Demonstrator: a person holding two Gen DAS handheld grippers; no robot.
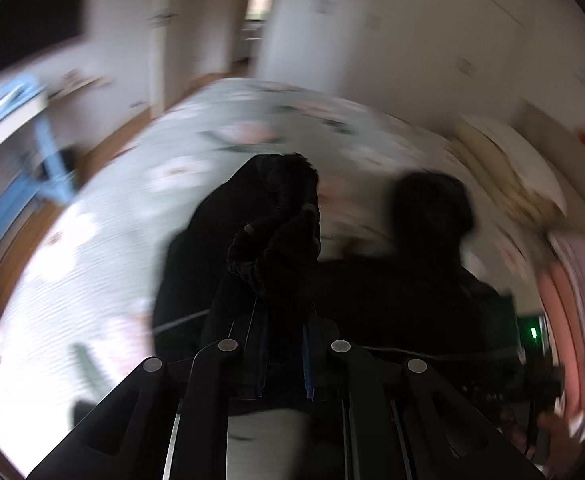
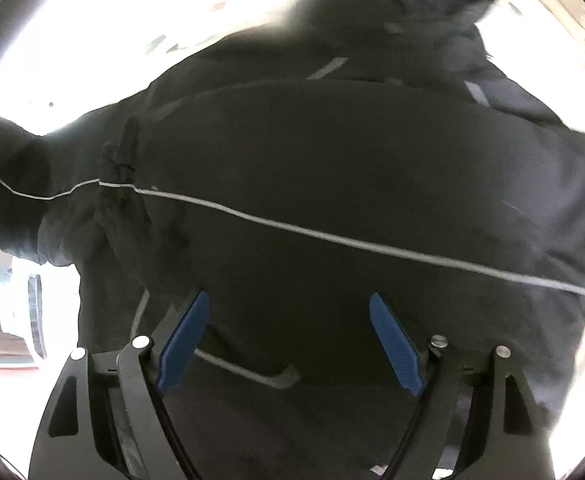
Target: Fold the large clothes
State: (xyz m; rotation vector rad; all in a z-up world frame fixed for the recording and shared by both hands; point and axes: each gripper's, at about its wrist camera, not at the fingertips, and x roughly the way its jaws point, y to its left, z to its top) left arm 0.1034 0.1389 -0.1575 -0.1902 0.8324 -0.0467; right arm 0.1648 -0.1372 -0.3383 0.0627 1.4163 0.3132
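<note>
A large black jacket [image 2: 332,168] with thin grey reflective piping lies spread on the bed and fills the right wrist view. My right gripper [image 2: 290,320] is open just above its lower back panel, blue pads [image 2: 184,336] apart, holding nothing. In the blurred left wrist view my left gripper [image 1: 280,240] is shut on a bunched, fuzzy-edged part of the black jacket [image 1: 276,216], lifted above the bed. The jacket's hood [image 1: 432,208] lies to the right.
The bed has a pale green floral cover [image 1: 104,232]. Pillows and pink bedding [image 1: 572,320] lie at the right. A blue chair or frame [image 1: 48,160] stands by the wooden floor at the left. White walls and a doorway [image 1: 258,20] are behind.
</note>
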